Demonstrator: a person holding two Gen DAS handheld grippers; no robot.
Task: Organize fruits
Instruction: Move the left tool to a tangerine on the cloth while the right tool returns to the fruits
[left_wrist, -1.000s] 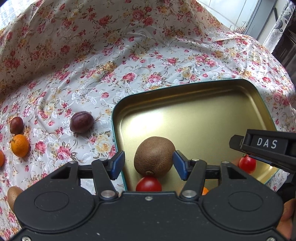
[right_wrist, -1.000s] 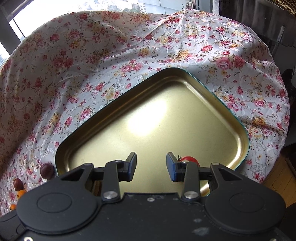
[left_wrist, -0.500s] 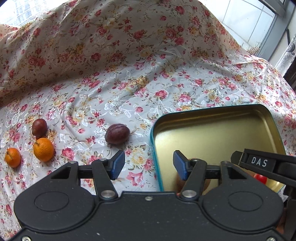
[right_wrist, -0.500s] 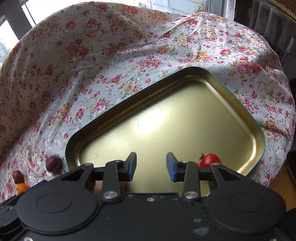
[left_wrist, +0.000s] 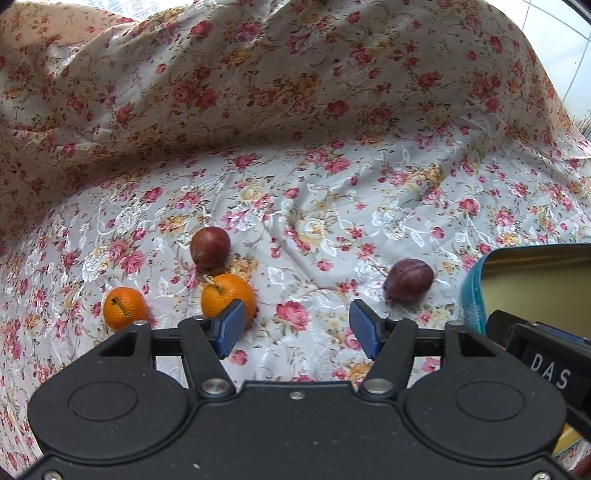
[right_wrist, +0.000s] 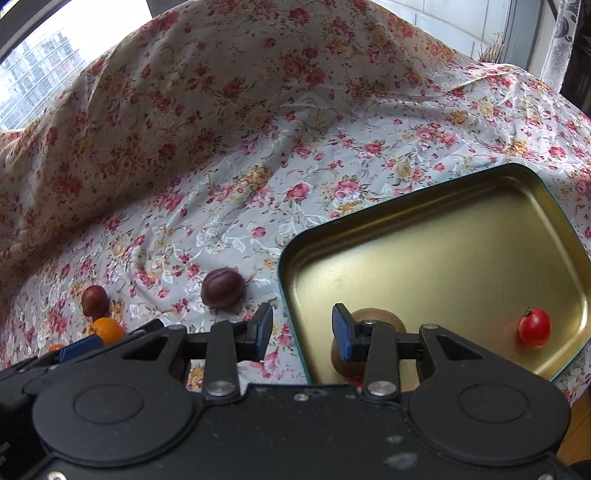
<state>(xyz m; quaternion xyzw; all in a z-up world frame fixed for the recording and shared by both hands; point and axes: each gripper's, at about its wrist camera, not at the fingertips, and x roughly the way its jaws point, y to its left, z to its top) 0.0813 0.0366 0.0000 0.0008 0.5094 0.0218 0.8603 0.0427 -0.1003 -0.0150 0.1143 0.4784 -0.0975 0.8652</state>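
Your kiwi (right_wrist: 373, 321) and tomato (right_wrist: 534, 328) sit in the tray (right_wrist: 424, 221). Beside the tray, two plums and two oranges wait. Both claws are open and empty.

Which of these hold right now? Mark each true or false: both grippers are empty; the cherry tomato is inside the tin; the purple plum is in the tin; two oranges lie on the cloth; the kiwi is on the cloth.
1. Both grippers are empty: true. The left gripper, whose jaws have just been opening, and the right gripper hold nothing.
2. The cherry tomato is inside the tin: true.
3. The purple plum is in the tin: false; it lies on the floral cloth beside it.
4. Two oranges lie on the cloth: true.
5. The kiwi is on the cloth: false; it is in the tin.
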